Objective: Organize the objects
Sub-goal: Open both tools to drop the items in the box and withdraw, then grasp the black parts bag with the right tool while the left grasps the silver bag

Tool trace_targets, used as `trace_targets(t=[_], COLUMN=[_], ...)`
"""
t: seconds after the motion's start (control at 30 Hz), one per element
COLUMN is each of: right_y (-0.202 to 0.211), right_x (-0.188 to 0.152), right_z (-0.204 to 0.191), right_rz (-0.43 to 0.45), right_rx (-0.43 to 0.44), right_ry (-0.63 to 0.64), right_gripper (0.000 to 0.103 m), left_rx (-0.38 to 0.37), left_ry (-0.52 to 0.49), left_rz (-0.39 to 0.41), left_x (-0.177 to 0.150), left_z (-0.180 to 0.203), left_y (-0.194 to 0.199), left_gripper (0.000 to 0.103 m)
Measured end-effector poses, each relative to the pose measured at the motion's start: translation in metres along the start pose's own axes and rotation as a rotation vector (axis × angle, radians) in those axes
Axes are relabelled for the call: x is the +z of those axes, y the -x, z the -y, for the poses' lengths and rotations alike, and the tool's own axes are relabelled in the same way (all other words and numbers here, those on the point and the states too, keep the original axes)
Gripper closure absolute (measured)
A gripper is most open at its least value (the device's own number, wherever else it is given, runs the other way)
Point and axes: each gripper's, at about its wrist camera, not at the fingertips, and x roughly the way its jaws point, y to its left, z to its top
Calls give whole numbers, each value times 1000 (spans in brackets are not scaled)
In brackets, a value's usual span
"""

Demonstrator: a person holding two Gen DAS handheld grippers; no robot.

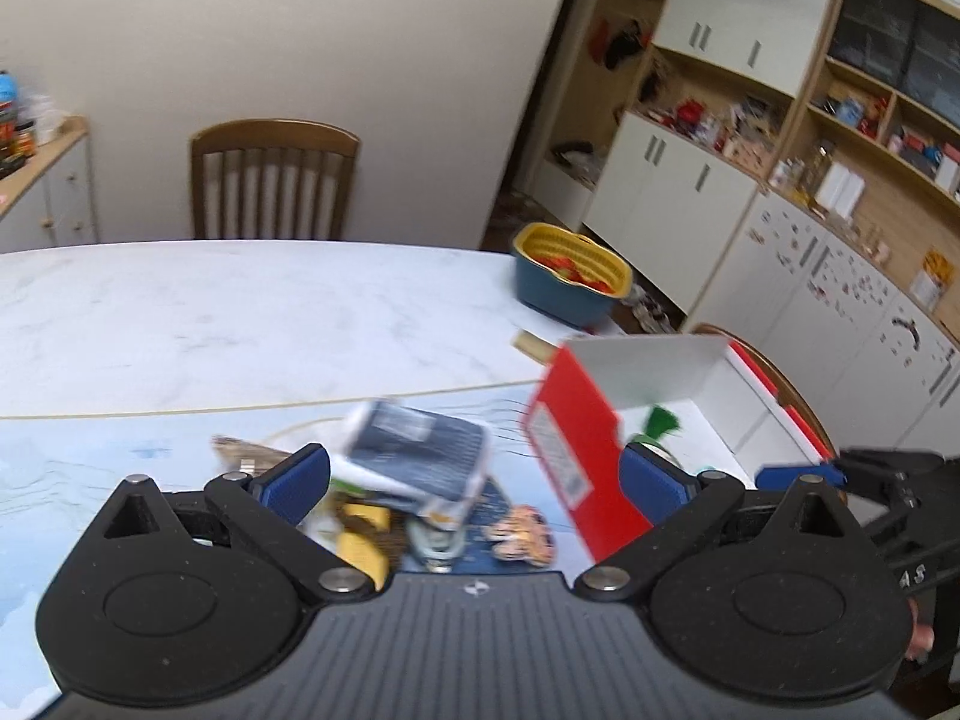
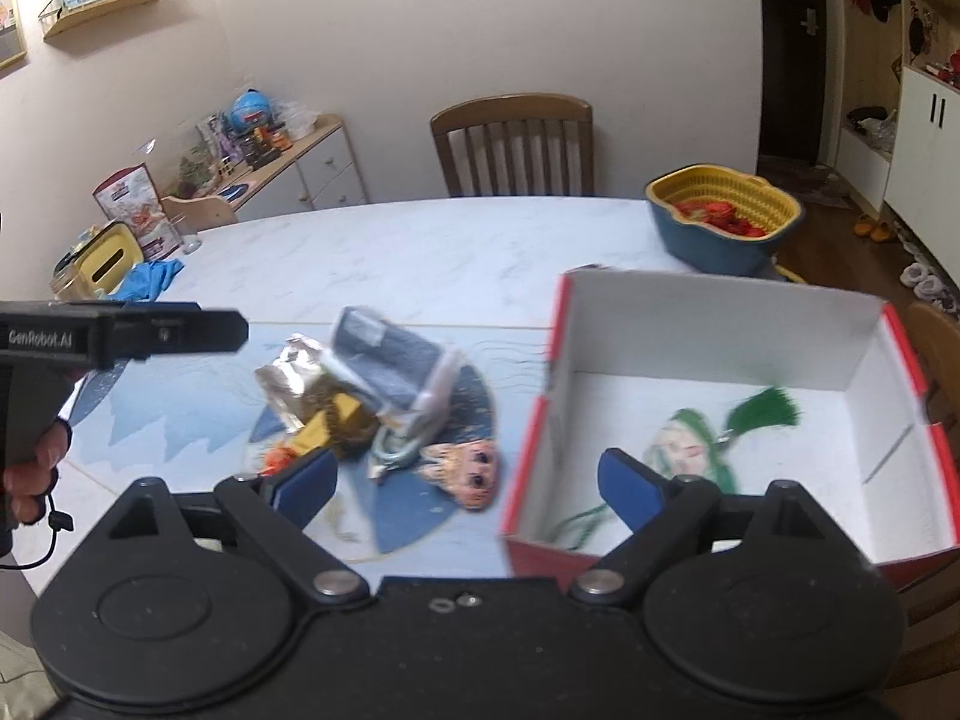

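Plain pale wall (image 2: 420, 30); wooden chair (image 2: 513, 144) behind marble table (image 2: 420, 252); cabinets (image 1: 750, 138) right

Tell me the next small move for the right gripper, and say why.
Probably swing the right gripper left and down toward the orange-haired doll charm lying on the mat. Both grippers are open and empty, the red box holds only the green-haired charm, and the pile still sits outside it; that doll lies nearest the box.
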Motion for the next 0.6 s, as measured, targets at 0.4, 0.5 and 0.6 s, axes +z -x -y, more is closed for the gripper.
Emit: trace_targets(t=[0.4, 0.5, 0.6], right_y=[-38, -51, -65], right_x=[-19, -26, -34], right_z=[-77, -97, -115], right_rz=[-64, -94, -126], right_rx=[57, 78, 86], right_ry=[27, 58, 93], right_gripper=[10, 10, 10], left_rx=[66, 83, 89], left_ry=[38, 23, 6], left_rz=[13, -2, -13], left_x=[-6, -12, -18], left_z=[-86, -97, -107], left_y=[16, 11, 6], left_gripper=[0, 0, 0])
